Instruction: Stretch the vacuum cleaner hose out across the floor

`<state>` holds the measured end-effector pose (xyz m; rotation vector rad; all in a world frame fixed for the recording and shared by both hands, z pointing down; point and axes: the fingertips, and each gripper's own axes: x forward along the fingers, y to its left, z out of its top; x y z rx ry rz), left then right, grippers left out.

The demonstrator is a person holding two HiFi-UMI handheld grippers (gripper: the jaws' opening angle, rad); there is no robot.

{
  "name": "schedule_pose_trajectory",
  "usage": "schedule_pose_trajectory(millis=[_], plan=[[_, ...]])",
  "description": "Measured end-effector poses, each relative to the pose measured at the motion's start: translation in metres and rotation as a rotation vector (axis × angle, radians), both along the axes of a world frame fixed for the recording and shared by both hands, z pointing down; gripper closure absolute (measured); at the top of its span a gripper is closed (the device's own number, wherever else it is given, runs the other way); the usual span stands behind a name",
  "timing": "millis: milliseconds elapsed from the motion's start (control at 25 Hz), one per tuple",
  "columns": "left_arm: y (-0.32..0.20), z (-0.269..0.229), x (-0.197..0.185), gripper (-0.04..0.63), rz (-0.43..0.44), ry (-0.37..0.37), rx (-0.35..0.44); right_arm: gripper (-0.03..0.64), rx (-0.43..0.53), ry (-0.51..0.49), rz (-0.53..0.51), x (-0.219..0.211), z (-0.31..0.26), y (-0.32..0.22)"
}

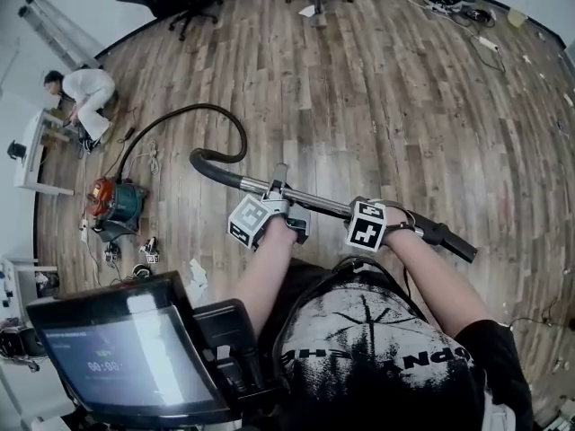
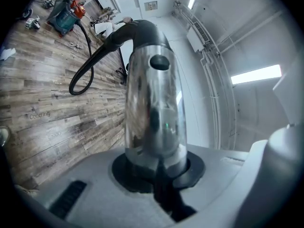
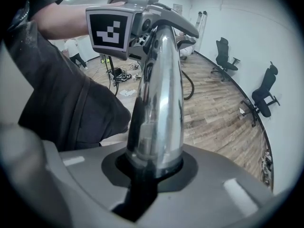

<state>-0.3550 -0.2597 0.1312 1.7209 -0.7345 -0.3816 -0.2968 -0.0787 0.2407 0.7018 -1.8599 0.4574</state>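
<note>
Both pairs of jaws are clamped hard on the chrome wand point(image 1: 314, 202). The left gripper point(image 1: 280, 194) holds it near the bent black handle point(image 1: 208, 164) at the wand's left end, and the right gripper point(image 1: 361, 212) holds it further right, short of the dark end piece point(image 1: 445, 238). Each gripper view shows the tube seated between the pads with no gap. The vacuum hose point(image 1: 205, 107) leaves that handle, loops through the left-centre of the head view and drops to the canister point(image 1: 115, 203) at the left edge. It is curled, then, and nowhere near stretched across the wooden floor point(image 1: 386, 88). To do this step well, we judge that we should carry the wand toward the open boards at the right of the head view, directly away from the canister, so the loop opens instead of twisting. We would keep both grips firm and the wand roughly level, and slow down as the slack runs out, since a sharp tug could drag or tip the canister. The small loose bits point(image 1: 148, 251) on the floor just below the canister could catch the hose if it sweeps sideways, so a straight pull is safer. As for containers, the only one we can name is the canister itself — it is shut, and what it holds cannot be seen.
</note>
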Motion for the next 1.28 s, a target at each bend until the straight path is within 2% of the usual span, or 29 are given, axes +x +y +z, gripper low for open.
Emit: schedule_pose_trajectory(millis=[200,360,600,920,1080,1280], plan=[[0.014,0.009,0.021,0.551,-0.043,-0.006,-0.008,0.538,-0.012,0.000,-0.042,0.029,0.006,0.013],[0.009,0.022,0.037,0.551,-0.045,-0.023,-0.023,0.538,-0.031,-0.017,-0.043,0.044,0.017,0.010],[-0.027,0.026,0.078,0.551,-0.036,-0.033,-0.035,0.538,-0.044,-0.038,-0.028,0.080,0.023,-0.023],[-0.103,0.017,0.137,0.551,-0.052,-0.036,-0.044,0.540,-0.055,-0.036,-0.043,0.142,0.012,-0.099],[-0.123,0.022,0.148,0.551,-0.077,-0.041,-0.039,0.540,-0.049,-0.040,-0.069,0.157,0.018,-0.122],[-0.123,0.029,0.139,0.551,-0.156,-0.046,-0.054,0.540,-0.079,-0.053,-0.152,0.162,0.023,-0.124]])
